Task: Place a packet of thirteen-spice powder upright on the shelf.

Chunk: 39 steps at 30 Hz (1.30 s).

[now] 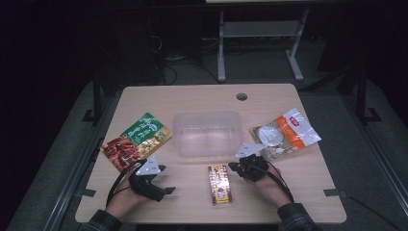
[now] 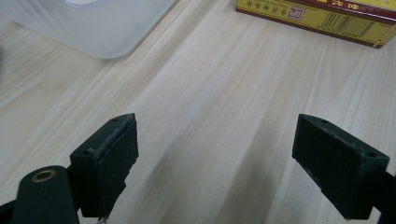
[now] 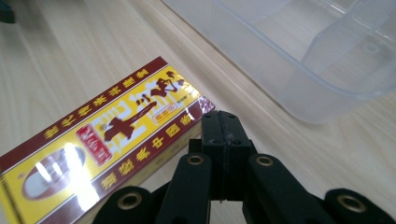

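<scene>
Near front edge of table [image 1: 288,202], right gripper [image 1: 234,166] hovers with jaws pressed together, empty, tips just beside yellow-and-red box [image 1: 220,184]. Left gripper [image 1: 164,179] waits at front-left, jaws spread wide over bare wood. Box lies flat at front centre, between both grippers. Likely next: open right jaws, straddle box's narrow sides, lift into clear bin [image 1: 208,133] beyond.

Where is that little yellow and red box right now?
In the high view the yellow and red box lies flat near the table's front edge, between the two claws, just in front of the clear plastic tub.
</scene>
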Tool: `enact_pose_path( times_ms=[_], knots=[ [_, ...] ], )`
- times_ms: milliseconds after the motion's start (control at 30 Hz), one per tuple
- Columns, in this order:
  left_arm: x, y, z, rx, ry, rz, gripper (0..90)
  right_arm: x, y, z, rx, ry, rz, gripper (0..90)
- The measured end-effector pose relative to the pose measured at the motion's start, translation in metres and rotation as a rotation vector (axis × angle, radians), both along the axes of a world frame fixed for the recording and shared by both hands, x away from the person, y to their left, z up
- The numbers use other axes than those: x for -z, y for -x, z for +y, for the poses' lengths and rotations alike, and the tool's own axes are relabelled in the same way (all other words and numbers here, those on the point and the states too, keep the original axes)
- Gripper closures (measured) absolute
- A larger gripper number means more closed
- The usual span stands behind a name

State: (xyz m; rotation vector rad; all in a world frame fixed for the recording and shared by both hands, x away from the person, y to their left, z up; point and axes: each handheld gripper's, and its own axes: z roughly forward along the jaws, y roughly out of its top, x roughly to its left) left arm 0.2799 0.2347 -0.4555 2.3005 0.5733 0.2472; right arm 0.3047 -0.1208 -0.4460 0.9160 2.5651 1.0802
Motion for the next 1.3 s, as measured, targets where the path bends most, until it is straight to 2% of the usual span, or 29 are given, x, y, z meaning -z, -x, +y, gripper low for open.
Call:
enact_pose_path(
  times_ms=[167,333,400,800,867,1000,1067,1167,1200,1233,1300],
  knots=[
    [0.001,0.0,-0.001,0.01,-0.008,-0.005,13.9,0.004,-0.009,0.01,0.004,0.007,0.002,89.8],
    [0.001,0.001,-0.002,0.002,0.004,-0.001,13.9,0.005,-0.015,0.02,0.001,0.004,0.007,89.9],
    [0.001,0.001,0.0,0.003,-0.003,-0.001,13.9,0.005,-0.017,0.027,-0.015,-0.009,0.008,89.9],
    [0.001,0.001,0.0,0.005,-0.004,-0.002,13.9,0.004,-0.019,0.064,-0.107,0.0,0.025,89.9],
    [0.0,0.001,0.001,0.008,-0.006,-0.002,13.9,0.002,-0.016,0.069,-0.123,0.016,0.002,89.9],
    [0.0,0.002,0.002,0.007,-0.007,-0.003,14.3,-0.004,-0.008,0.068,-0.132,0.0,0.015,89.9],
    [0.002,0.003,0.001,-0.002,0.007,-0.002,14.3,-0.012,0.007,0.069,-0.176,0.009,-0.008,89.9],
    [0.001,0.003,0.001,0.001,0.004,0.0,14.3,-0.016,0.022,0.07,-0.217,-0.003,0.0,89.9],
    [0.001,0.003,0.001,0.001,0.004,0.0,14.3,-0.016,0.022,0.07,-0.217,-0.003,0.0,89.9],
    [0.001,0.003,0.001,0.0,0.003,0.001,14.3,-0.018,0.032,0.072,-0.237,-0.017,0.017,89.9],
    [0.001,0.004,0.001,-0.002,0.007,0.0,14.3,-0.018,0.037,0.073,-0.252,-0.012,0.011,89.9]
  ],
)
